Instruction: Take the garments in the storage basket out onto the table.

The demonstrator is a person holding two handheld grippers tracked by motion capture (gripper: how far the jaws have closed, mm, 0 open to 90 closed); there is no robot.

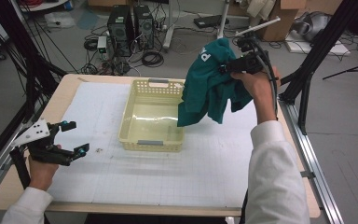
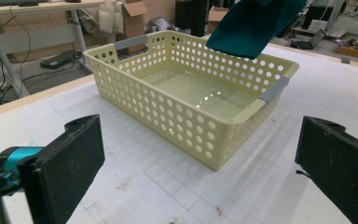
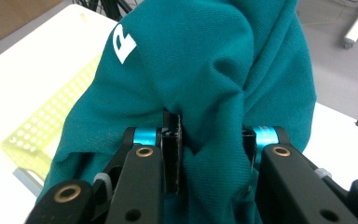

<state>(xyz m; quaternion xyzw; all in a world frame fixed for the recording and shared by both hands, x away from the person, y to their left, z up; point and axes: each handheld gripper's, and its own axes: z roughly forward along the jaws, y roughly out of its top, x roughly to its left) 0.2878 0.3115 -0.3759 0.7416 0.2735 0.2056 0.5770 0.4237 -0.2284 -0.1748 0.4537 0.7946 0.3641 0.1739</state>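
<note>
Over the table, your right hand-held gripper clamps the teal garment, which may drape outside the basket; left hand-held gripper gapes idle.

The high view is evenly lit from overhead, moderately bright on the white gridded mat, dimmer on the grey floor behind. Shadows are soft and faint: a pale one lies under the yellow perforated basket and a weak one beneath the hanging teal garment. The basket's glossy floor carries a streak of glare, seen also in the left gripper view as a bright patch. The picture is slightly soft and grainy, with straight lines bowing near the edges. In the left gripper view the near black jaws are blurred and the background clutter is soft. In the right gripper view the cloth's weave is sharp; the table behind is washed out and overexposed.
</note>
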